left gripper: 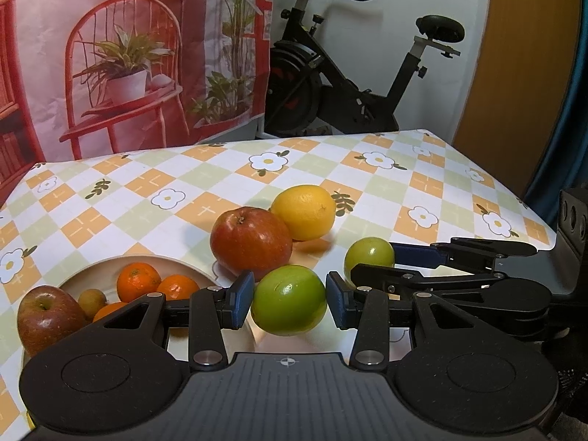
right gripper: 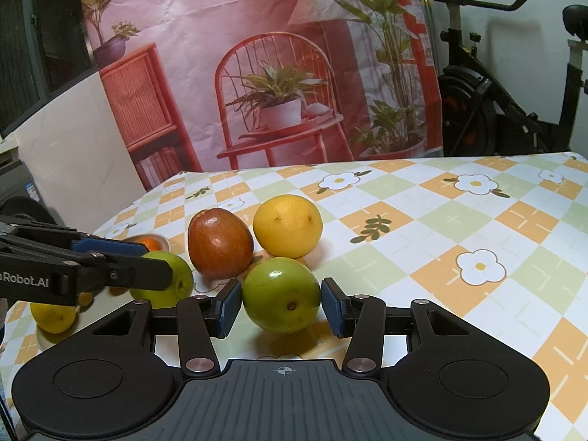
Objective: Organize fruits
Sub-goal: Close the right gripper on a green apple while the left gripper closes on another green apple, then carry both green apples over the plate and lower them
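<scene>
My left gripper (left gripper: 290,301) is shut on a green round fruit (left gripper: 289,318), with both blue pads against its sides. Just right of it, my right gripper (left gripper: 371,262) holds a second green fruit (left gripper: 369,253). In the right wrist view, the right gripper (right gripper: 282,303) is shut on that green fruit (right gripper: 281,286), and the left gripper (right gripper: 158,262) comes in from the left with its own fruit (right gripper: 165,286). Behind both lie a red apple (left gripper: 251,244) and a yellow citrus (left gripper: 305,211), touching each other on the tablecloth.
A pale wooden plate (left gripper: 110,262) at lower left carries a red apple (left gripper: 46,318), oranges (left gripper: 138,281) and a small brown fruit (left gripper: 92,299). Another yellow fruit (right gripper: 53,316) lies under the left gripper. An exercise bike (left gripper: 330,73) stands beyond the table's far edge.
</scene>
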{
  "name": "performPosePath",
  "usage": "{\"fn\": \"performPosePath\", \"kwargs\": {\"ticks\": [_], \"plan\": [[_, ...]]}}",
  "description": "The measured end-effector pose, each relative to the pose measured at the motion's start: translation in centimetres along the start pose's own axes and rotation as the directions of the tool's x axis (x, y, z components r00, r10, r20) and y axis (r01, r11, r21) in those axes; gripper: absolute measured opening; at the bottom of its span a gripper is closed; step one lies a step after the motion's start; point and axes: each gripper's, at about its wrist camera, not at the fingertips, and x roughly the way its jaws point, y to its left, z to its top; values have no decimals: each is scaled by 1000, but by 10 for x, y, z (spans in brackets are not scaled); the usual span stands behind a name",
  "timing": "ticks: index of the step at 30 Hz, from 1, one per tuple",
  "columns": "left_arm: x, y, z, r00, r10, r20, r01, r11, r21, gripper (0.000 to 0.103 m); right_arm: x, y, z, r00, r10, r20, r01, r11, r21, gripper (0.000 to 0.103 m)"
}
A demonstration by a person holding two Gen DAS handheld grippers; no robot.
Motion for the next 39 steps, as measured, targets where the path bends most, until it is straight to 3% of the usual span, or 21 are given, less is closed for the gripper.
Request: {"fn": "performPosePath", "kwargs": {"ticks": [22,31,39], "plan": [[-45,64,-26,997,61,49,-53,986,-158,45,4,19,10,996,-51,-79,46,997,-68,44],[-60,84,-43,995,91,34,-83,978,-189,45,5,60,30,997,21,-68,-30,991,-134,44],[-67,76,-52,998,54,35,-47,986,-161,45,16,98,39,989,92,-118,-115,972,-205,44]]}}
